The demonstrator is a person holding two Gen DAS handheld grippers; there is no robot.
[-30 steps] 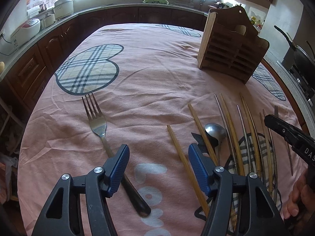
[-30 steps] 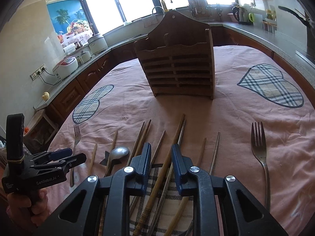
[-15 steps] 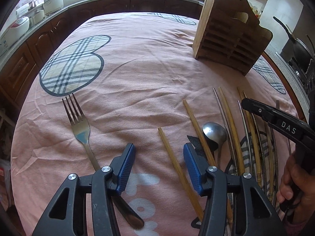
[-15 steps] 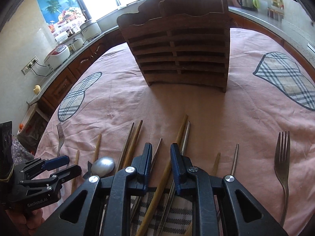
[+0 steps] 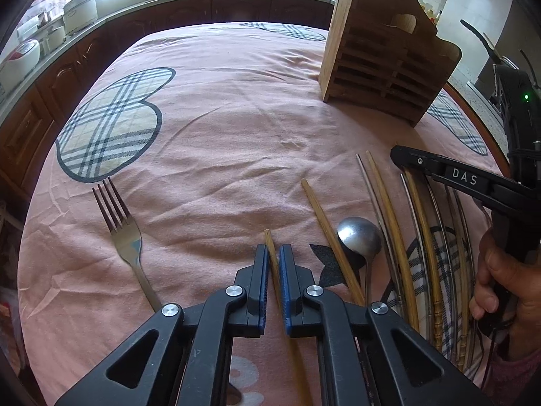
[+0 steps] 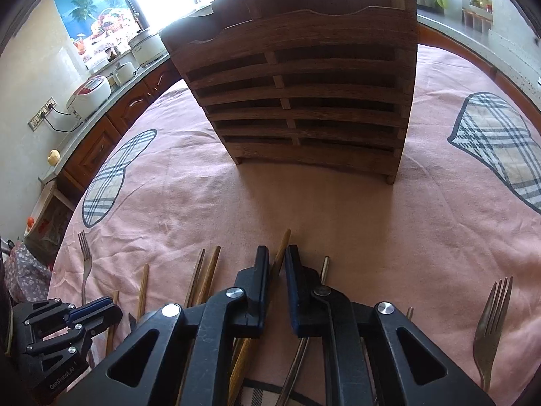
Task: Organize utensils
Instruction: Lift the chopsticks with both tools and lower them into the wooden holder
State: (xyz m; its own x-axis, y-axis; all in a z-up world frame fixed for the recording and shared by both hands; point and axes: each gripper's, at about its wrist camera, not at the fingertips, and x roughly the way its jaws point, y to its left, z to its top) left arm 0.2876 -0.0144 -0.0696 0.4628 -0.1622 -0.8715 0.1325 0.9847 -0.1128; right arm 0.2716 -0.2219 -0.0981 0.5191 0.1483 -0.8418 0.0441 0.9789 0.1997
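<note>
My left gripper [image 5: 274,253] is shut on a wooden chopstick [image 5: 269,242] that lies on the pink cloth; its tip pokes out past the blue pads. My right gripper [image 6: 277,257] is shut on another wooden chopstick [image 6: 284,242] at the front of a row of chopsticks. A metal spoon [image 5: 359,235] and several wooden and metal chopsticks [image 5: 389,203] lie to the right of the left gripper. A wooden slotted utensil holder [image 6: 297,101] stands upright just beyond the right gripper; it also shows in the left wrist view [image 5: 385,57].
A fork [image 5: 123,233] lies left of the left gripper and another fork [image 6: 490,318] lies at the right. The pink tablecloth [image 5: 219,118] has plaid heart patches. Kitchen counters with appliances [image 6: 91,93] ring the table.
My left gripper moved right from the fork to the short chopstick and closed on it. My right gripper moved forward toward the holder, still closed around its chopstick.
</note>
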